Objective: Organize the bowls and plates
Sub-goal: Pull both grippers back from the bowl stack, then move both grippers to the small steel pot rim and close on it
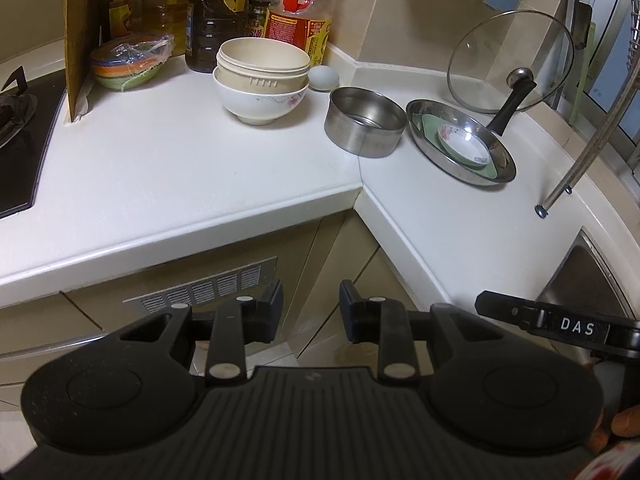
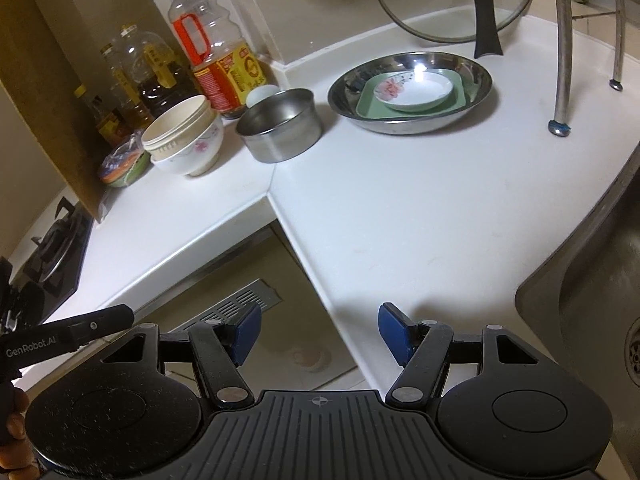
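Left wrist: left gripper [image 1: 311, 312] jaws narrow, empty; right gripper [image 2: 319, 334] wide, empty.

1. The countertop [image 1: 180, 168] looked smooth, white and faintly glossy.
2. The steel pot [image 1: 365, 122] and the shallow steel pan [image 1: 460, 168] were bare metal, brushed and reflective.
3. The floral saucer [image 2: 414, 90] looked like glazed ceramic, on a matt green square plate [image 2: 370, 106].
4. The floral bowl [image 1: 260, 102] was glossy ceramic; the cream bowl [image 1: 262, 62] inside seemed matt plastic.
5. The lid [image 1: 510, 60] was clear glass, metal-rimmed.
6. The sink [image 2: 592, 340] was dull steel.
7. The cardboard sheet [image 1: 82, 36] was rough and brown.
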